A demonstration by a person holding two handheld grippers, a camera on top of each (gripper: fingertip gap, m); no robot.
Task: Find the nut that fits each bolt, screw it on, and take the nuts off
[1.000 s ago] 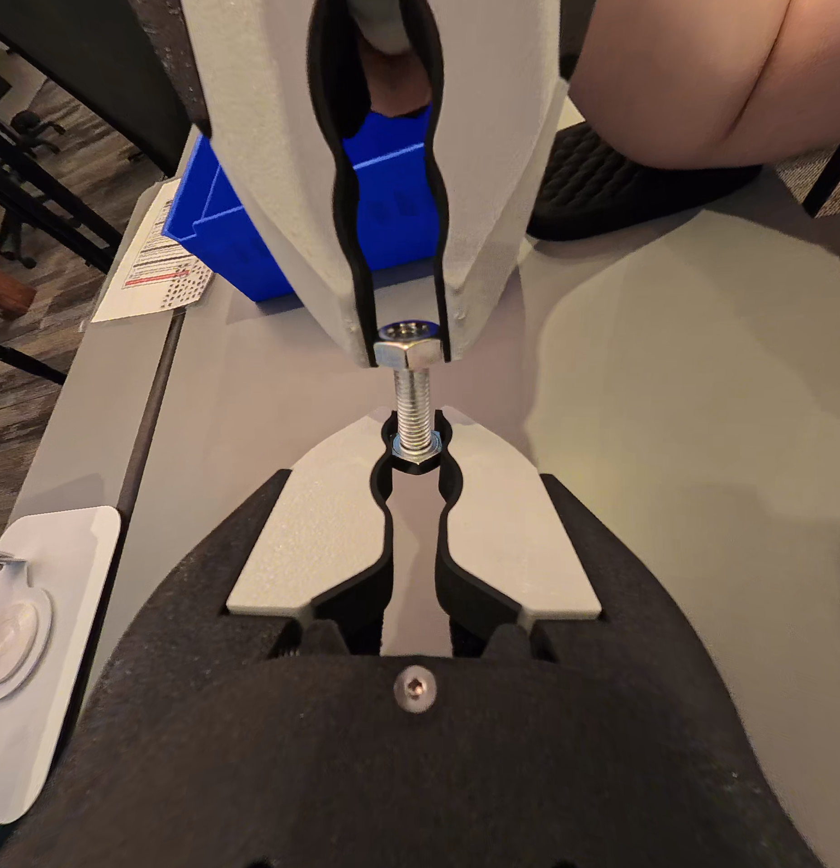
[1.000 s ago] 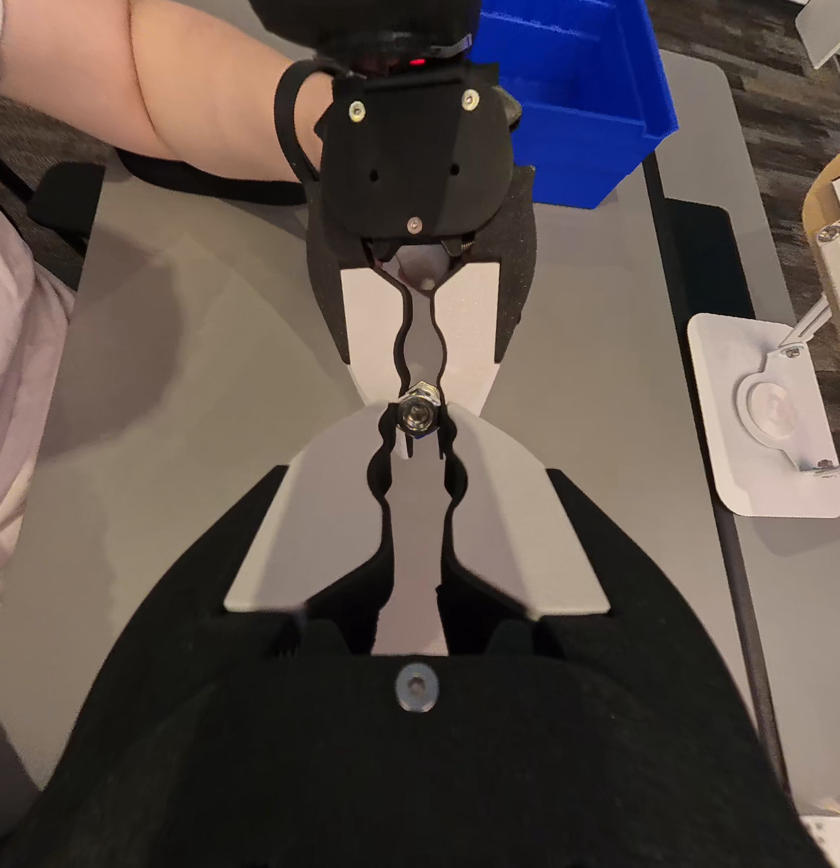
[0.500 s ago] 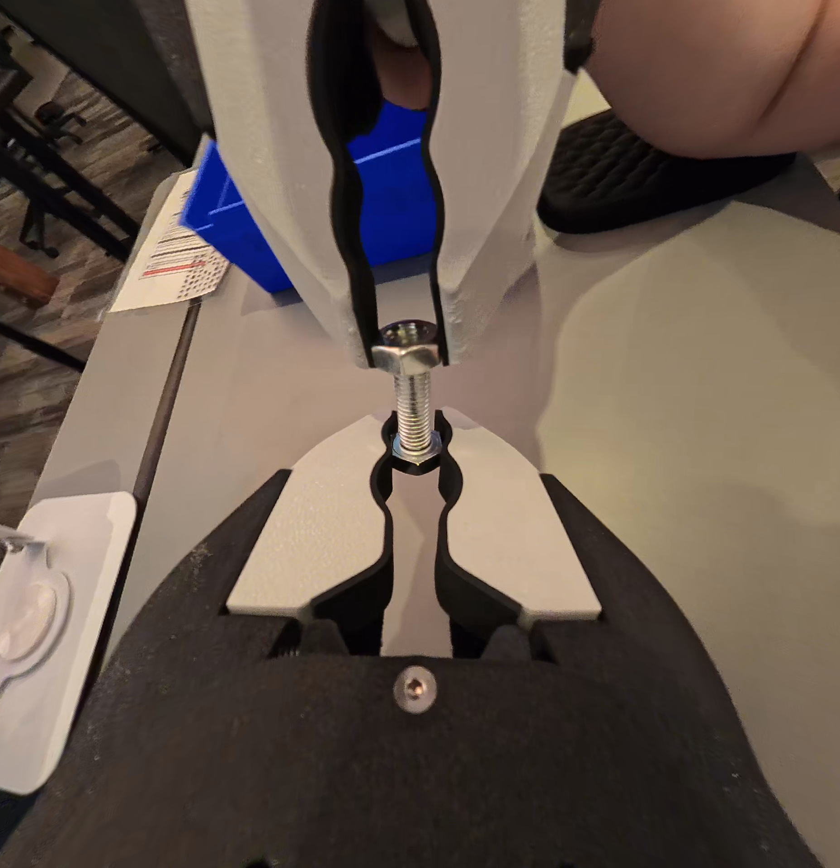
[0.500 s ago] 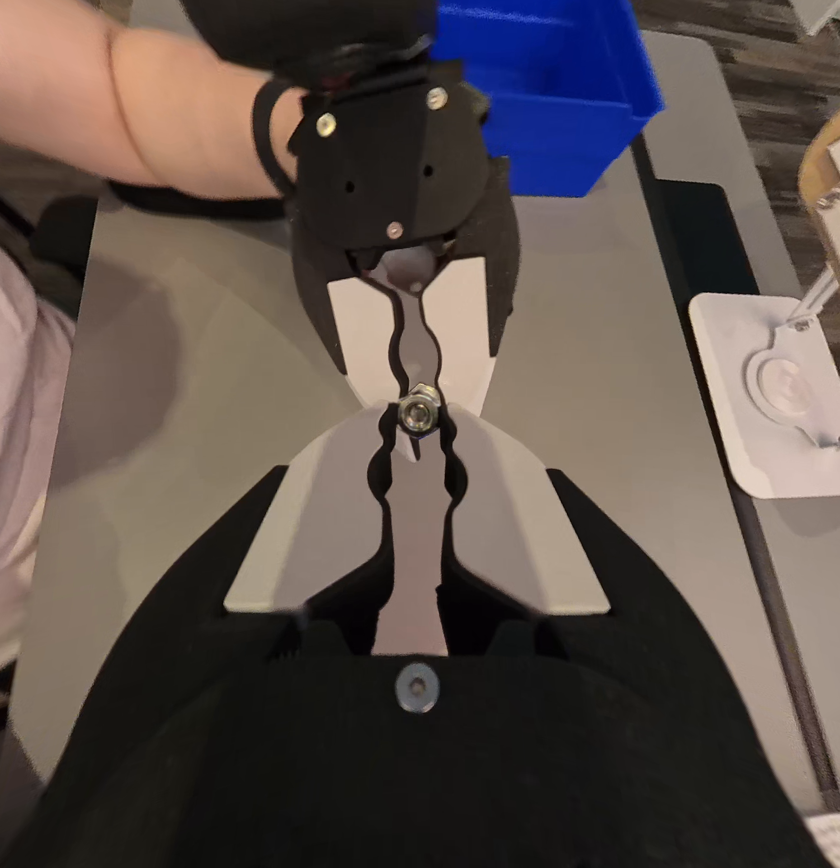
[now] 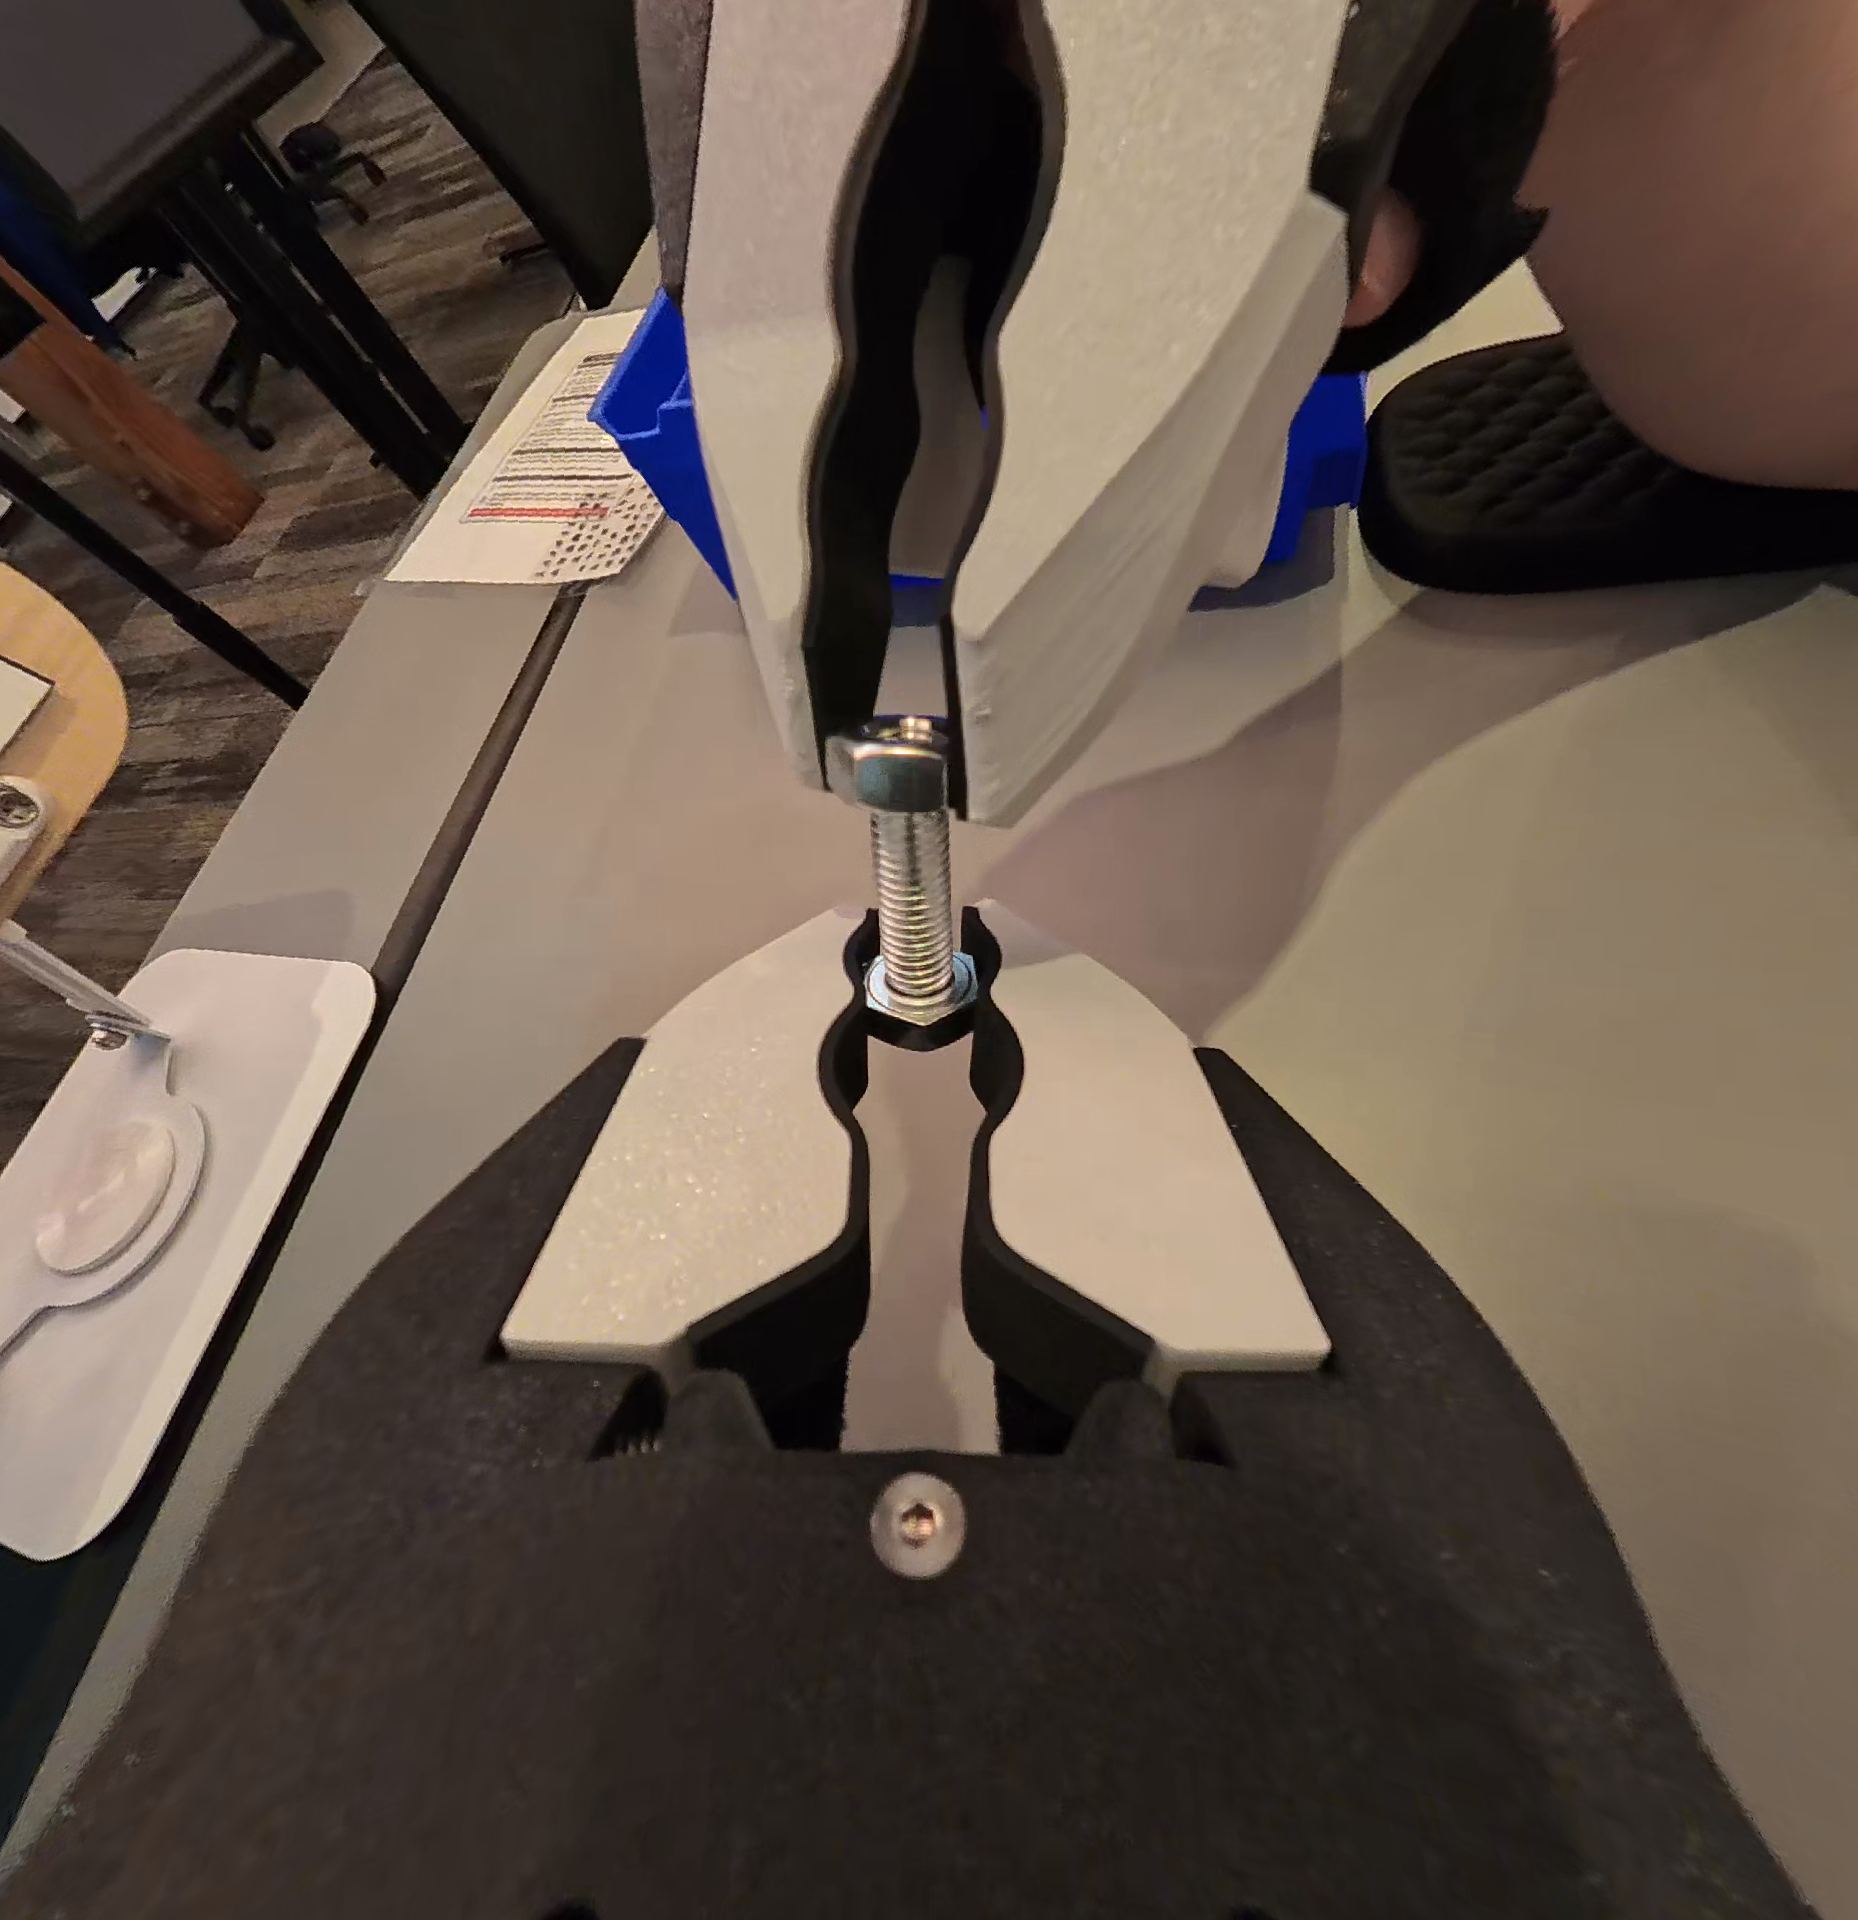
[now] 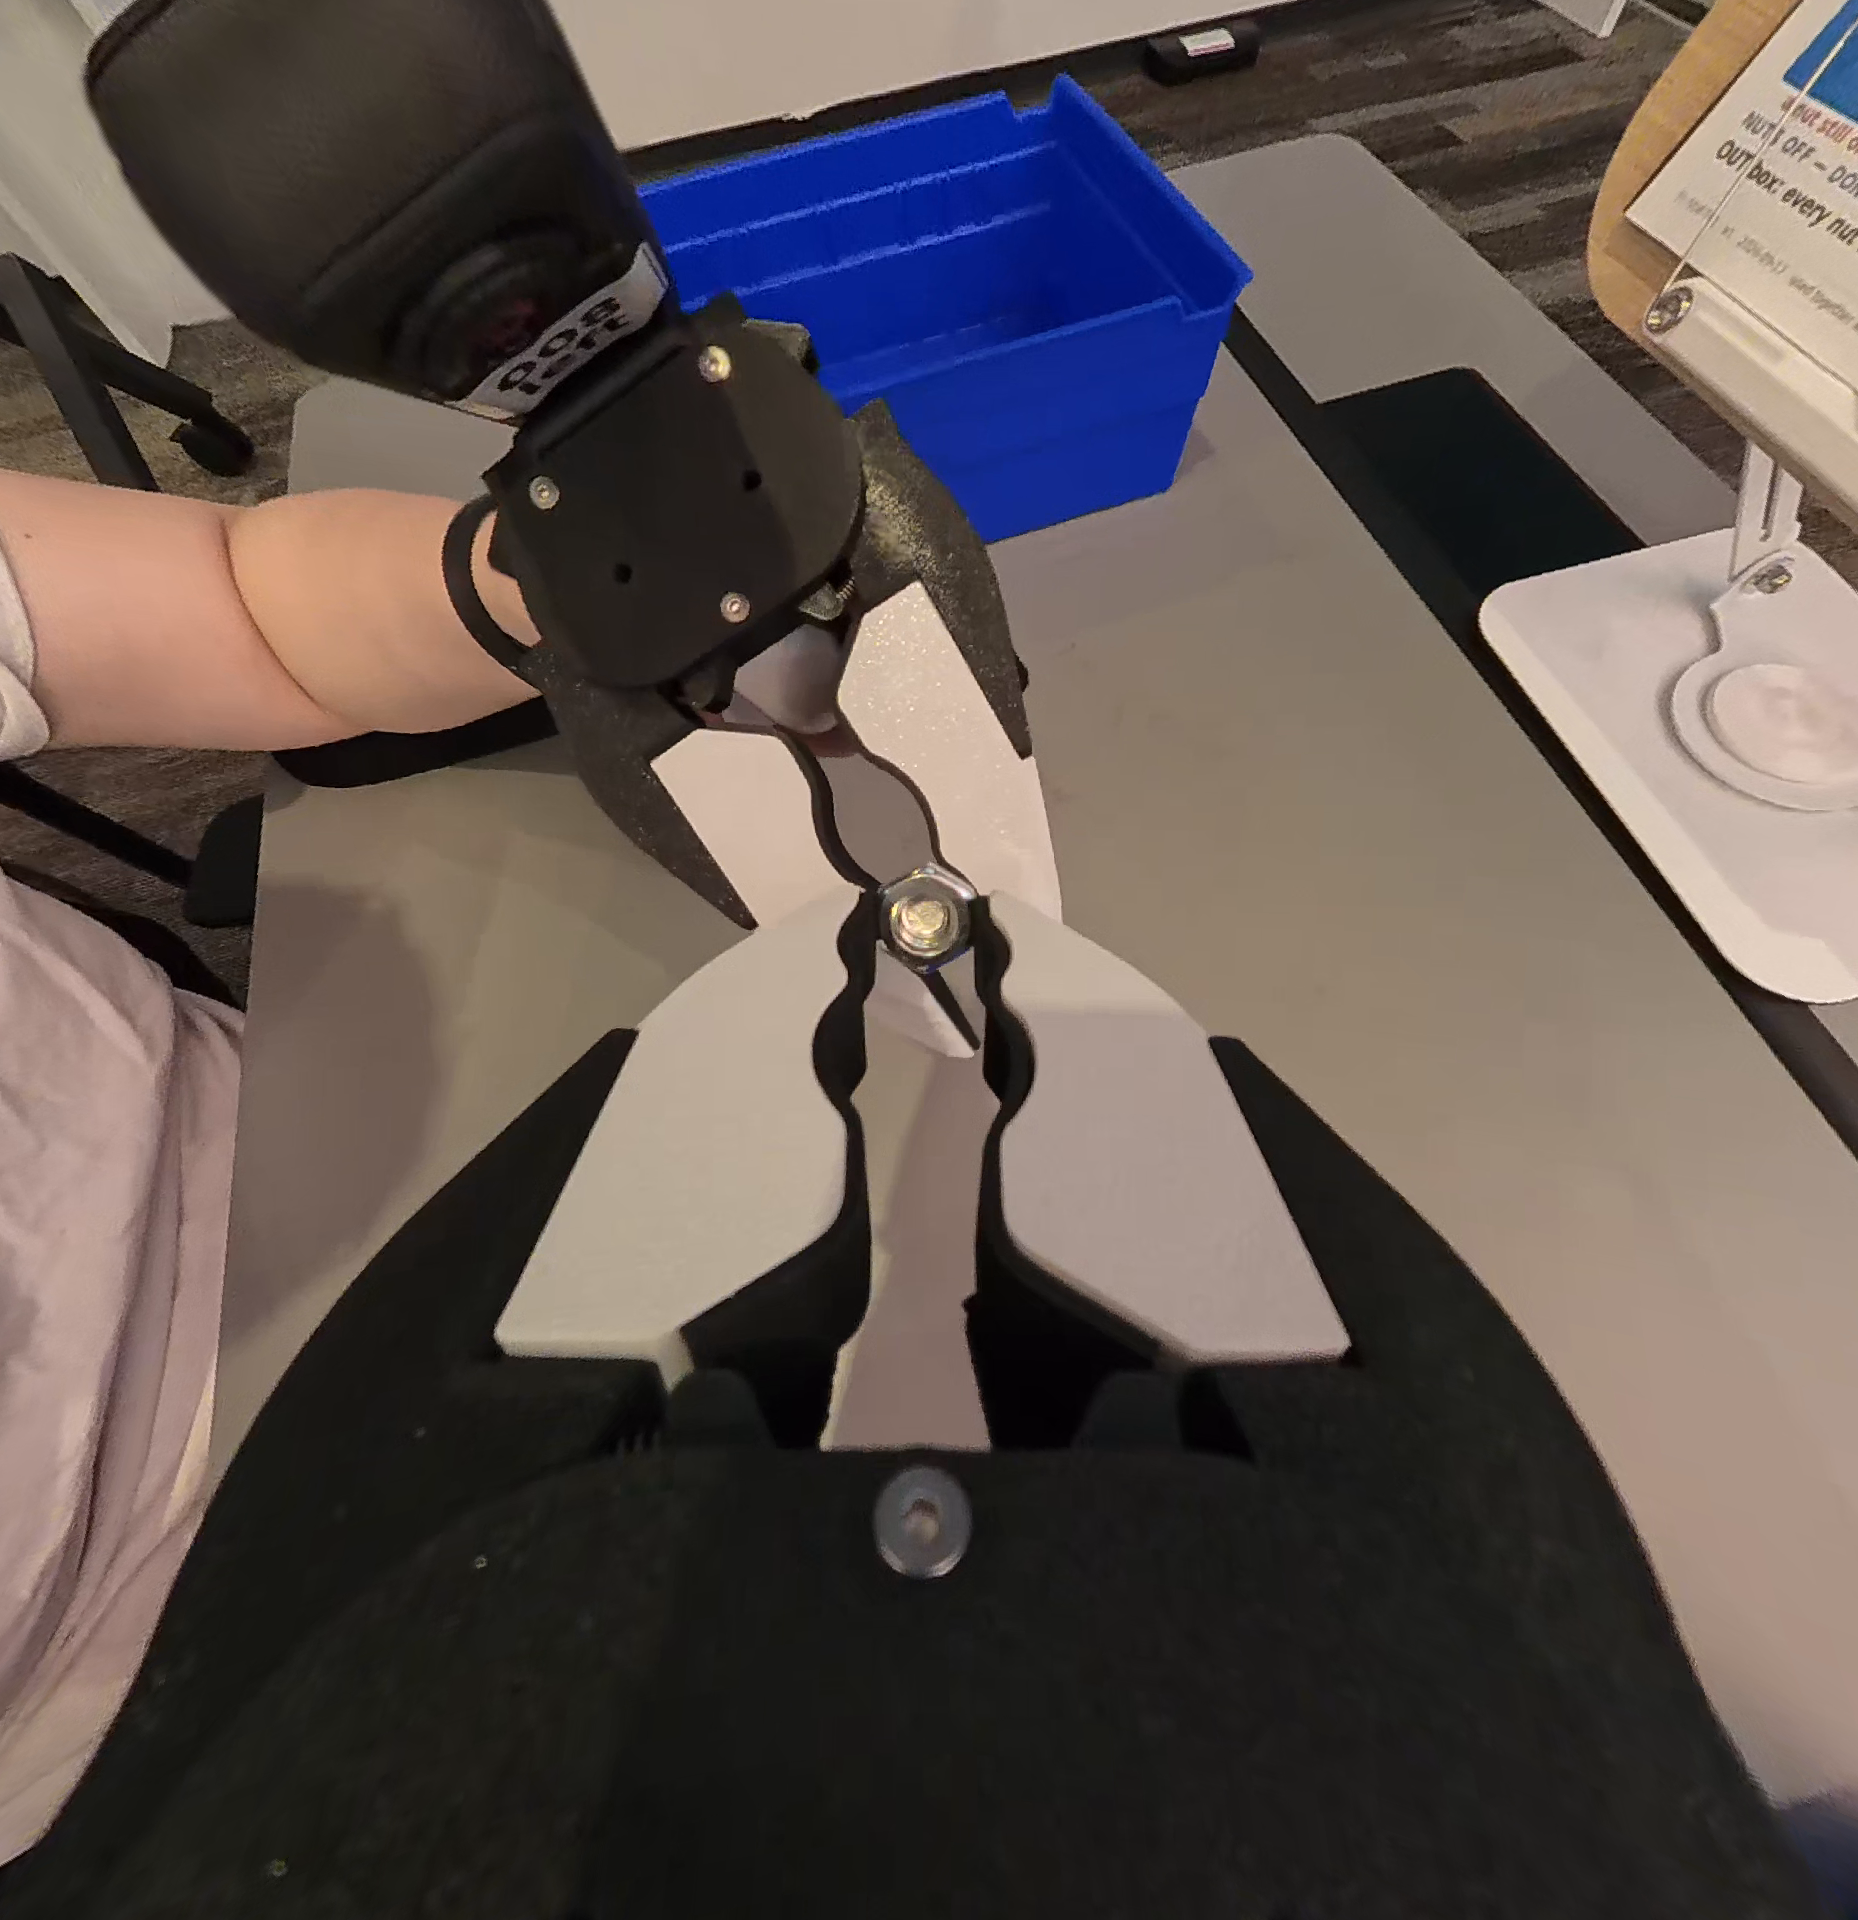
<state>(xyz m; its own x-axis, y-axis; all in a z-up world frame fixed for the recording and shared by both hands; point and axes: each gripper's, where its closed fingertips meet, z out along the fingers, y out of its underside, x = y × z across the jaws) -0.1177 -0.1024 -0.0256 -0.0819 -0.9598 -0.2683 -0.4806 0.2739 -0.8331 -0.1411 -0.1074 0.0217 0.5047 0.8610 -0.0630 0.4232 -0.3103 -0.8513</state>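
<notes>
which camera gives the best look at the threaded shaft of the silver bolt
The left wrist view: the silver bolt's threaded shaft runs side-on from its hex head down to the silver hex nut. The right wrist view looks end-on, showing only the bolt's tip.

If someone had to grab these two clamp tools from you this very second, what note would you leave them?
Left gripper: shut on the nut.
Right gripper: shut on the bolt's head.
Both are held in the air above the grey table, the bolt bridging the two grippers.
Blue bin sits at the far end; it looks empty.
Done: nut is threaded on near the bolt's tip.
Left: I can't tell whether it is going on or coming off; keep twisting, then take it off.
</notes>
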